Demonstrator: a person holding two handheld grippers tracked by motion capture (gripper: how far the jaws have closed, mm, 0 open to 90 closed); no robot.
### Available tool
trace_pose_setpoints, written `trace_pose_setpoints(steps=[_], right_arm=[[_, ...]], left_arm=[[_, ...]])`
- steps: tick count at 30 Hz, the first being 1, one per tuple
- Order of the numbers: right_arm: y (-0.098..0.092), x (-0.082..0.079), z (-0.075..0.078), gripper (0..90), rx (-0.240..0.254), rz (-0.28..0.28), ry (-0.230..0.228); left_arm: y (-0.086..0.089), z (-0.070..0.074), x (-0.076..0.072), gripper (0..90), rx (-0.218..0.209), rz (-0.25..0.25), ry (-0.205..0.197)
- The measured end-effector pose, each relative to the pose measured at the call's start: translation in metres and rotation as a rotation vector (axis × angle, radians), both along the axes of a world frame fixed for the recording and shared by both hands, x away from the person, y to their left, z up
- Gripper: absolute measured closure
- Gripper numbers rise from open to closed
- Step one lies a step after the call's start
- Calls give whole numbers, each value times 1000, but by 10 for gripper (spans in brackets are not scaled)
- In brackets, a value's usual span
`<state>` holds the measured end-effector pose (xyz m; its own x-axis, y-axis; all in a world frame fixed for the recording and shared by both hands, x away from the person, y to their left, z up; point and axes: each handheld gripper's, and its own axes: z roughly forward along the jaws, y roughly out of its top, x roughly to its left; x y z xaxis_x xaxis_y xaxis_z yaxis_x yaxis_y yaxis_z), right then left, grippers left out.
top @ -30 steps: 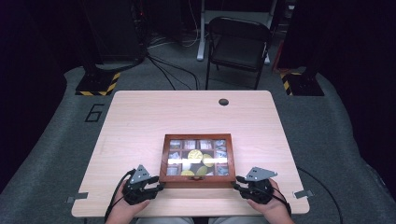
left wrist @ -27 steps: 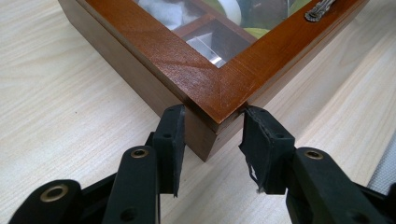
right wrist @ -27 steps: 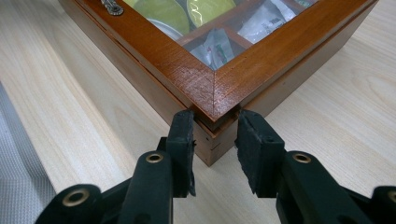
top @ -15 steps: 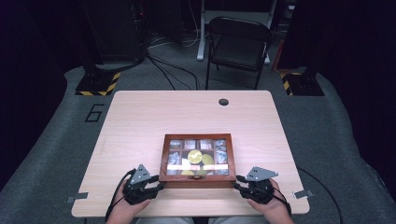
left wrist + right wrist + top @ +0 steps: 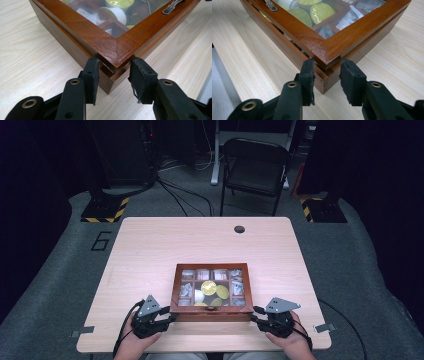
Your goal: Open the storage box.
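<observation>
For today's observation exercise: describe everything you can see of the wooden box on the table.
The wooden box is flat, reddish-brown and glossy, with a glass-paned lid over compartments holding yellow-green capsules and clear packets. A metal clasp sits on its front edge. It lies near the table's front edge, lid down. The left gripper pinches its near left corner, the right gripper its near right corner.

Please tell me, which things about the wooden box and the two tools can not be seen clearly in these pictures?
- Wooden box contents: too small in the high view; glare on the glass lid.
- Far half of the box: cut off by the top edge in both gripper views.
- Left tool and right tool: whether the pads press the lid corner is unclear; the corner hides the contact.
</observation>
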<state>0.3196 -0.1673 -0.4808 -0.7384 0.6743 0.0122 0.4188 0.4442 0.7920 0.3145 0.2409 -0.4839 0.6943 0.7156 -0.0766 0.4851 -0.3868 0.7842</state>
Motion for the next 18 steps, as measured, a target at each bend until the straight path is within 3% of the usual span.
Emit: trace_pose_setpoints(steps=[4,7,18], right_arm=[[1,0,1,607,0,-4,1],[0,1,4,602,18,-7,-5],[-2,5,18,597,77,-24,23]], left_arm=[[1,2,1,597,4,-6,-1],[1,5,1,596,-40,12,2],[4,18,3,595,-78,19,3]])
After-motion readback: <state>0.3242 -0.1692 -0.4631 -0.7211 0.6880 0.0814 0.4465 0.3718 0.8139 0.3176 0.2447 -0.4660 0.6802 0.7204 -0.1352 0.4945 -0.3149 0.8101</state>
